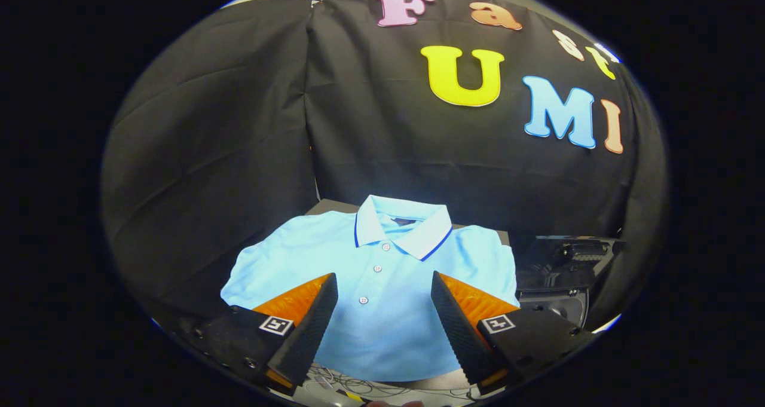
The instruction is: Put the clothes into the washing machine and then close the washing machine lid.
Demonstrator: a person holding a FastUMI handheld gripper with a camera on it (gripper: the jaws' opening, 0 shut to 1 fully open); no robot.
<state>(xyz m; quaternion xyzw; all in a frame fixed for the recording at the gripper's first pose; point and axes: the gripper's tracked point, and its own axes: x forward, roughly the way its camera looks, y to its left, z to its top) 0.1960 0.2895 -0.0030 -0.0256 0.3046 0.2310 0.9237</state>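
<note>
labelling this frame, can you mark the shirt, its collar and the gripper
polo shirt (pixel 382 335): gripper view, on its chest between the open fingers
collar (pixel 401 228): gripper view, on its folded band beyond the fingers
gripper (pixel 382 314): gripper view, midway between the fingertips, over the shirt

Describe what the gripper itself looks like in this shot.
The gripper has two wedge-shaped fingers with ribbed inner faces, tapering toward their tips. Each sits on a dark blocky mount carrying a small square black-and-white marker. Screws show on the left mount. The fingers stand open, with the light blue polo shirt between and beyond them.
</note>
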